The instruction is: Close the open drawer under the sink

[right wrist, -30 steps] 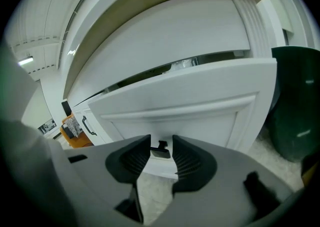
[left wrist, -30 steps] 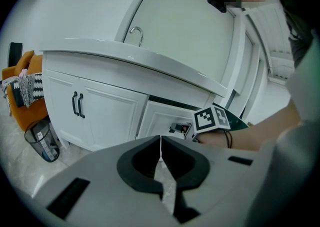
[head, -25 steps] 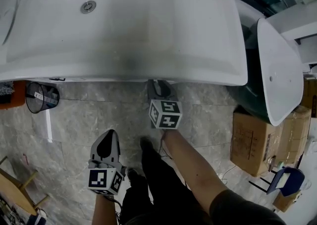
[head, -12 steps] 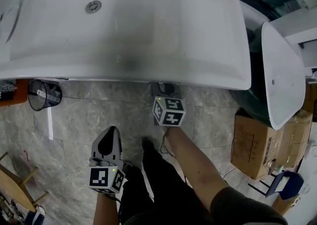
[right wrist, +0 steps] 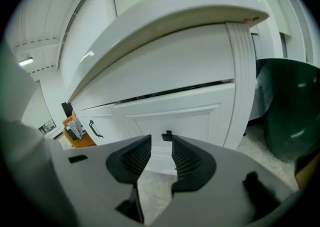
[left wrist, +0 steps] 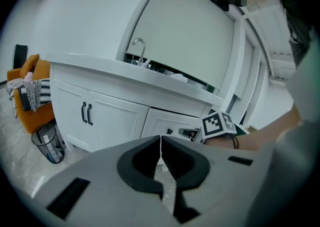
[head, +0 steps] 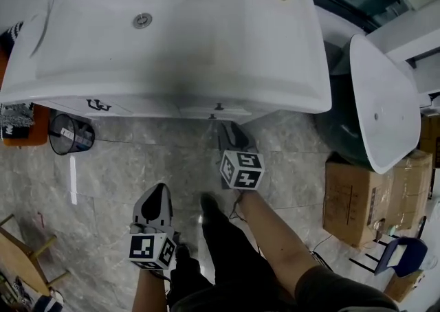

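Head view: the drawer [head: 206, 110] sits under the sink [head: 165, 91] front rim, its face running left to right and seemingly just proud of the cabinet. The right gripper [head: 231, 130] points at it from just short, while the left gripper [head: 158, 189] hangs well back over the floor. Left gripper view: fingers [left wrist: 141, 160] pressed together, empty; the drawer lies ahead and to the right, a dark gap along its top. Right gripper view: fingers [right wrist: 186, 158] a narrow way apart with nothing between them, the knob [right wrist: 167, 134] just past their tips and the face square ahead. A straight push looks unobstructed.
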The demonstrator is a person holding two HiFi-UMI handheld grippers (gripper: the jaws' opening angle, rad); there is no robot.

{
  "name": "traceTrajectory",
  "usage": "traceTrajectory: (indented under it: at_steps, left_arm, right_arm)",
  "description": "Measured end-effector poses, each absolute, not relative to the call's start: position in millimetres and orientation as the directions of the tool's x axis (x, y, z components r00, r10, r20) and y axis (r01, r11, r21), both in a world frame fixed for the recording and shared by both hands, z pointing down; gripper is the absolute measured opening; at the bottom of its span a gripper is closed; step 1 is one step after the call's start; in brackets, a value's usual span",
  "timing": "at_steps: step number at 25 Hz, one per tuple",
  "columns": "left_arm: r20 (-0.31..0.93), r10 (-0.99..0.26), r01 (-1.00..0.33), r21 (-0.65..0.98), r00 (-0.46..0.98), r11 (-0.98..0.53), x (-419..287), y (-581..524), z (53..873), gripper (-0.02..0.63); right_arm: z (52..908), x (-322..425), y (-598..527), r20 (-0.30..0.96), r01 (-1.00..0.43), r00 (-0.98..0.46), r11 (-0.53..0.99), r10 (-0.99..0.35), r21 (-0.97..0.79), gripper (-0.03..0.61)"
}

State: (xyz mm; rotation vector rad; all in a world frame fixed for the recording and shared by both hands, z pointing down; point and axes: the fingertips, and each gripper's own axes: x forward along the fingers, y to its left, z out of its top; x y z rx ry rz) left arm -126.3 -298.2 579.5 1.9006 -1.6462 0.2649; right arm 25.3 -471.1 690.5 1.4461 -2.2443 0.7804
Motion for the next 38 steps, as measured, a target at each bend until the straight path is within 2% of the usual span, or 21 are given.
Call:
traceTrajectory:
  at_steps: [3,6,13,21,31,38]
  left_arm:
    - [0.488,-0.842,-0.947,0.31,0.229,-0.078,-127,-279,555,0.017]
    - [0.461,-0.85,-0.945,0.305,0.257,-0.12,-130,-252,529,0.017]
    - [0.391,-0.862,-0.935,0.274,0.323,-0.226,-129,-168,467,0.017]
    - [0.327,-0.864,-0.918,0.237,0.384,-0.319,-135,-72,410,0.017]
    - [0.28,-0.838,-0.877,0.26,0.469,-0.404,-142,27,380,0.017]
    - [0.278,-0.826,-0.866,0.266,0.49,-0.424,-133,51,369,0.017]
  right_arm:
    - [658,27,-439,0.55,-0.91,-0.415,0.336,-0.724,-0.244,0.083]
    - [619,25,-403,0.514,-0.903,-0.429,0.35,-0.743,-0.248,0.061]
    - [532,30,-299,0.429,-0.903,-0.426,0.342,-0.797,-0.26,0.051]
    - [473,29,-173,0.404,-0.914,-0.402,0.33,-0.822,-0.238,0.048]
    - [434,36,-34,0.417,-0.949,-0.313,0.261,-0.853,-0.179,0.039]
    - [413,45,0,0.416,-0.953,-0.304,0.275,-0.857,-0.13,0.037]
